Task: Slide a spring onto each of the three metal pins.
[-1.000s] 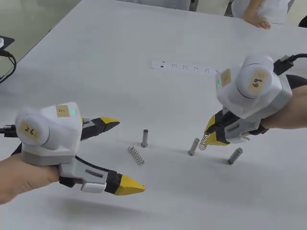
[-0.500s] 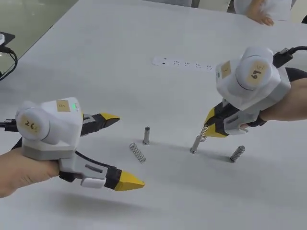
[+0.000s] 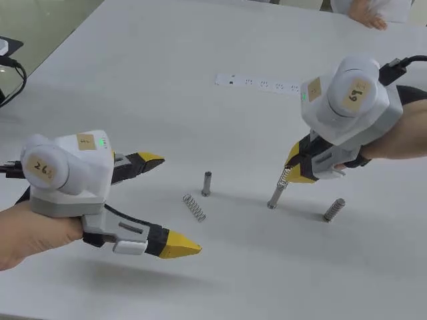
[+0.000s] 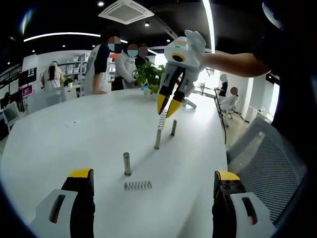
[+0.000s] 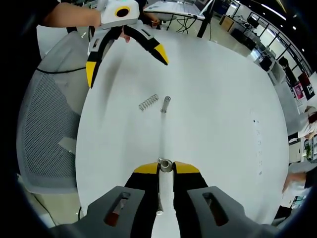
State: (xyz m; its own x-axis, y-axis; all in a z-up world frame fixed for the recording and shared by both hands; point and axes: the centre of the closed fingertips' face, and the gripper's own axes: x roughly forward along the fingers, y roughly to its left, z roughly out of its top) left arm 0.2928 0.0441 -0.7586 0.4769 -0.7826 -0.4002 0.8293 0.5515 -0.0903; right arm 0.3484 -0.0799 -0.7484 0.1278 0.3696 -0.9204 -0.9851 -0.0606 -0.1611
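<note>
Well left of the middle pin [image 3: 275, 197] the left gripper [image 3: 173, 204] gapes wide and empty, a loose spring [image 3: 194, 207] and a bare pin [image 3: 207, 184] sit nearer it on open table [image 3: 167, 80], the right gripper [image 3: 293, 172] pinches a second spring [image 3: 284, 177] at its top, and a sprung pin [image 3: 333, 210] stands near on its right.

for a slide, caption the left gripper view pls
Right gripper holds a spring at the top of the middle pin; a bare pin and loose spring wait nearer.

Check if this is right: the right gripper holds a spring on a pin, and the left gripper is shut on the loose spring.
No. The head view shows the left gripper open, with the loose spring lying on the table. The right gripper does hold a spring on a pin.
</note>
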